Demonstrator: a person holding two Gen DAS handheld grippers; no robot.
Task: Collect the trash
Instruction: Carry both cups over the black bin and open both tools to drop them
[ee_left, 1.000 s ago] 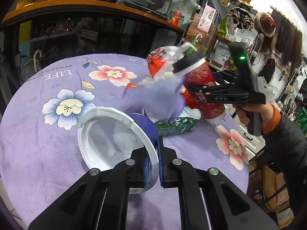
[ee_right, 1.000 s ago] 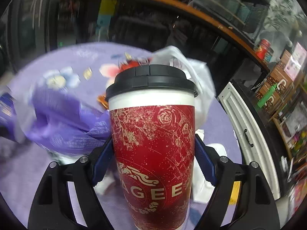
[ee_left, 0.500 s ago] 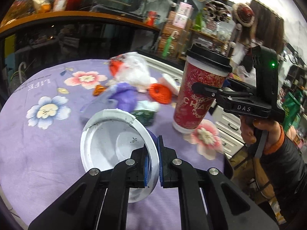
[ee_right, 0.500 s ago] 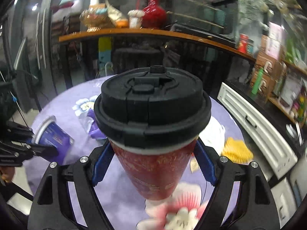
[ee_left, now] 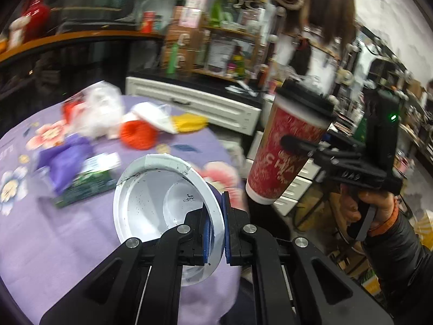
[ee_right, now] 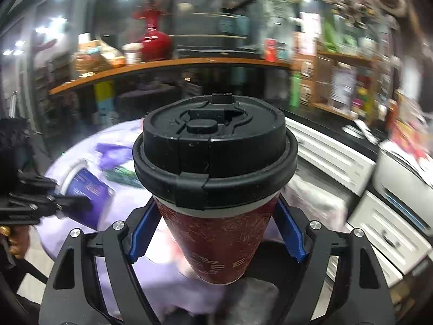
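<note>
Left wrist view: the left claw (ee_left: 215, 233) is clamped on the rim of a blue paper bowl (ee_left: 165, 205), pinching its thin wall so the white, empty inside faces the camera, above the purple-clothed counter (ee_left: 54, 233). More trash, including a purple wrapper (ee_left: 65, 157), lies there.

Right wrist view: the right claw (ee_right: 216, 233) grips a lidded red coffee cup (ee_right: 213, 189) by its sides, upright off the counter's edge; contents hidden.

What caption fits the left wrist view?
Left hand-held gripper pinches an empty white tub's wall; right hand-held gripper holds a lidded red cup beyond the table's edge.
</note>
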